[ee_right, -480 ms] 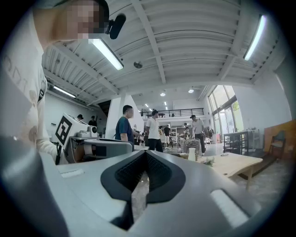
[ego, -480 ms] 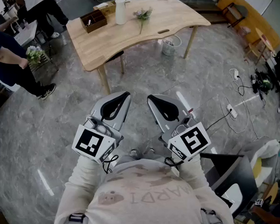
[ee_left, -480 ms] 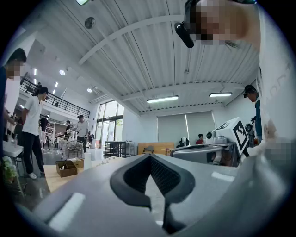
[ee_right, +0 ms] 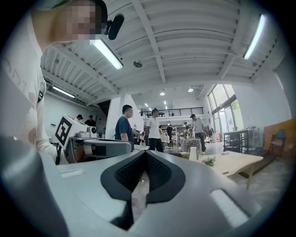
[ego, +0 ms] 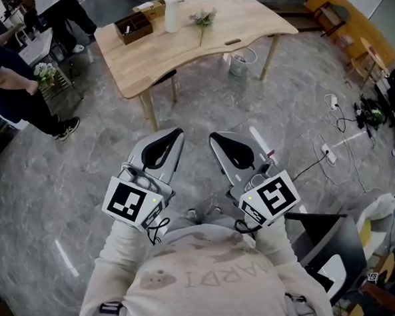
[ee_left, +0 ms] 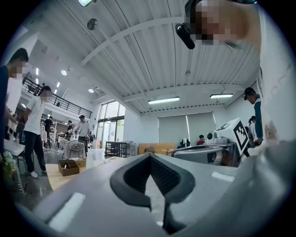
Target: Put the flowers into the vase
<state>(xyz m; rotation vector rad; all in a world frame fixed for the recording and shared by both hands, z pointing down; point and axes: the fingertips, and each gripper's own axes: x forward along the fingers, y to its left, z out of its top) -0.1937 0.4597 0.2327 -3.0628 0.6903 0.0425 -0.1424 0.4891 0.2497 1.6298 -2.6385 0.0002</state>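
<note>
Curvy pale-wood table (ego: pixel 190 53) stands well ahead on marbled grey floor (ego: pixel 207 108).
Smooth grey left gripper (ego: pixel 176 134) and right gripper (ego: pixel 215 138): jaws together, empty. On the table, a white cylindrical vase (ego: pixel 171 14); flowers (ego: pixel 202 19) lie just beside it.

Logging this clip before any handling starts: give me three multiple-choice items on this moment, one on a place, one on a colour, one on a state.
1. Where are the flowers?
A. In the vase
B. On the wooden table, beside the vase
C. On the floor

2. What colour is the vase?
A. White
B. Blue
C. Black

3. How do the jaws of the left gripper and the right gripper stand?
A. Shut on flowers
B. Wide apart
C. Shut, holding nothing

Answers: 1 B, the flowers lie flat on the tabletop next to the vase. 2 A, the vase is plain white. 3 C, each gripper view shows the tips together with nothing between them.
</note>
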